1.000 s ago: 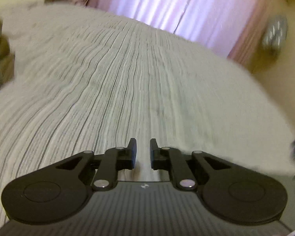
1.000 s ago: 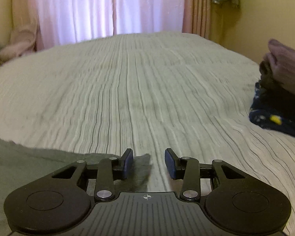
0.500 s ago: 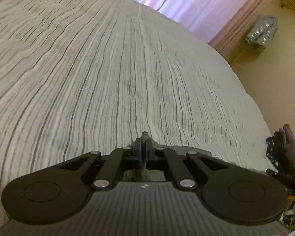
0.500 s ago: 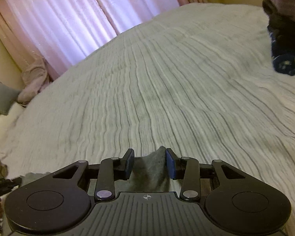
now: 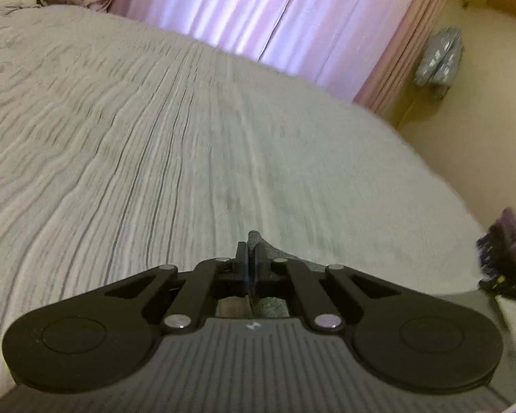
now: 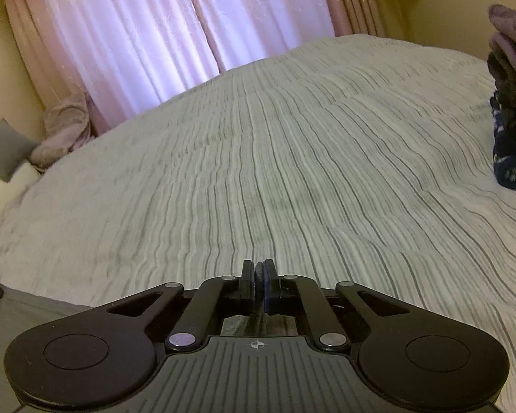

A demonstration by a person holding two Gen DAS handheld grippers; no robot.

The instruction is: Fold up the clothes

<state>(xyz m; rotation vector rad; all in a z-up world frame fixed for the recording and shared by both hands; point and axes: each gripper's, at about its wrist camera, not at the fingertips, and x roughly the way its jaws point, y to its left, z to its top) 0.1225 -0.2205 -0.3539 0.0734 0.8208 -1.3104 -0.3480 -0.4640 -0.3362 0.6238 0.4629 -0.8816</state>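
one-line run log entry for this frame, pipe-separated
phase: lifting garment | left gripper: shut on grey garment | right gripper: shut on grey garment | surface: striped bedspread | clothes pile: right edge

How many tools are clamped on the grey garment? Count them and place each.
2: the left tool pinches a grey garment corner; the right tool pinches its edge. Most of the cloth is hidden.

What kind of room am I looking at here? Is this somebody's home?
Most likely a bedroom in a home. A wide bed with a striped bedspread fills the view, pink curtains hang behind it, and a pile of clothes lies at one edge.
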